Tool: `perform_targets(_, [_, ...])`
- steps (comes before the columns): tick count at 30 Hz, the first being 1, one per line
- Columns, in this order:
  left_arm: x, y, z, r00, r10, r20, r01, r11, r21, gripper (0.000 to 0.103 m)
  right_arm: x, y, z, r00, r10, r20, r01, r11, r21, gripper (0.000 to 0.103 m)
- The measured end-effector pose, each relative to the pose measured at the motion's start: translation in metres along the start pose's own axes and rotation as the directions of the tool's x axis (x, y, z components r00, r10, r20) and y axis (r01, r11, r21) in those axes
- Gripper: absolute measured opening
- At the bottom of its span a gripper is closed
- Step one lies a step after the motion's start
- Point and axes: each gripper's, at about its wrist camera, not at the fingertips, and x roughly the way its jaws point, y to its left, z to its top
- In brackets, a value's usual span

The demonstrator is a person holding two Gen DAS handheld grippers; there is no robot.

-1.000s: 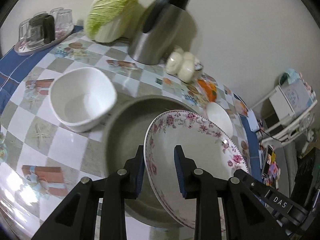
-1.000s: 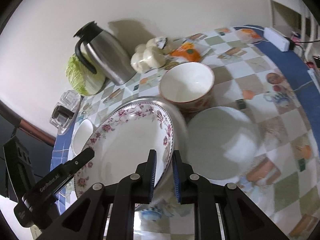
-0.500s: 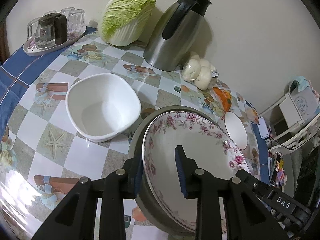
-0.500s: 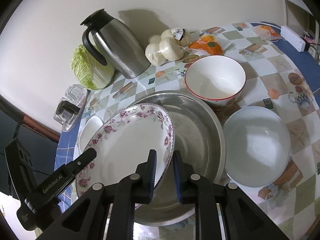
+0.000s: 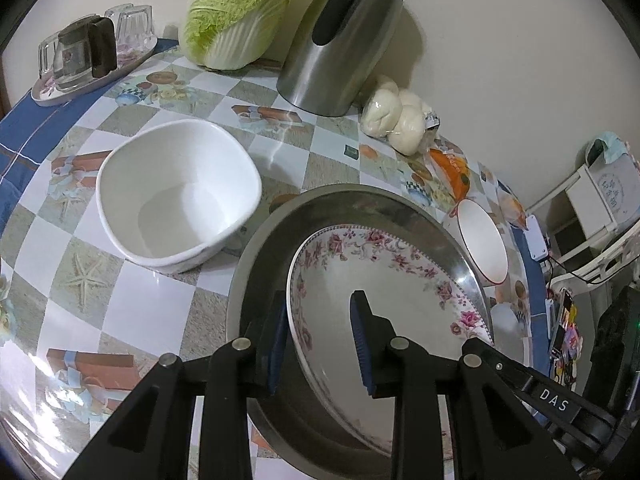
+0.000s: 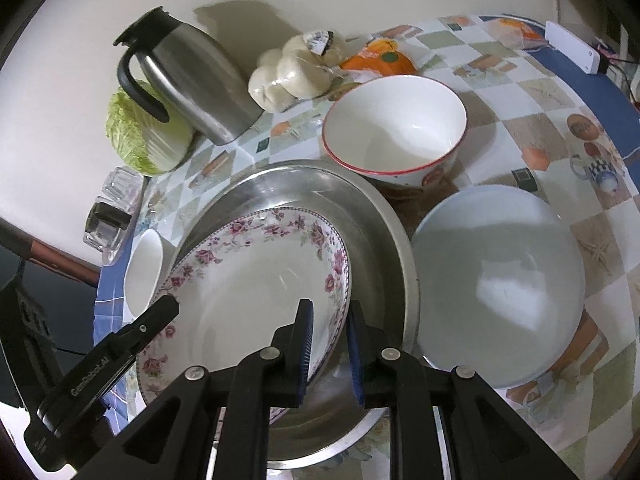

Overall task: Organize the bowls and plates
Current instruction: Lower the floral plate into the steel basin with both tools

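Note:
A floral-rimmed plate point(image 5: 384, 280) point(image 6: 256, 280) lies inside a large steel basin point(image 5: 272, 248) point(image 6: 376, 216). My left gripper point(image 5: 320, 340) straddles the plate's left rim with a wide gap between the jaws. My right gripper point(image 6: 330, 344) has its jaws either side of the plate's right rim, a small gap showing. A white squarish bowl point(image 5: 176, 196) sits left of the basin. A red-rimmed bowl point(image 6: 394, 128) point(image 5: 482, 246) stands behind the basin. A pale blue plate point(image 6: 496, 284) lies to its right.
A steel jug point(image 5: 344, 40) point(image 6: 188, 84), a cabbage point(image 5: 240, 12) point(image 6: 140, 136), bagged buns point(image 5: 396, 114) point(image 6: 296, 68) and an orange packet point(image 6: 380, 56) line the wall. A tray of glasses point(image 5: 84, 60) stands far left. A white power strip point(image 6: 572, 46) lies at the right edge.
The floral plate came down from a tilted hold above the basin and now rests inside it. Both grippers' jaws have widened, the left more clearly.

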Motion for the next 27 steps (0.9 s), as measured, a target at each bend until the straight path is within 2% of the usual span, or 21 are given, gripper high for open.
perform_targets(12, [0.014, 0.006, -0.006, 0.999, 0.011, -0.033, -0.012, 1.000, -0.023, 0.031, 0.013, -0.006, -0.003, 0.999, -0.002, -0.032, 0.003, 1.000, 0.012, 0.019])
perform_targets(27, [0.016, 0.005, -0.006, 0.999, 0.025, -0.044, -0.026, 0.999, -0.022, 0.034, 0.015, 0.011, -0.005, 0.992, -0.126, -0.013, 0.124, 0.987, -0.102, 0.020])
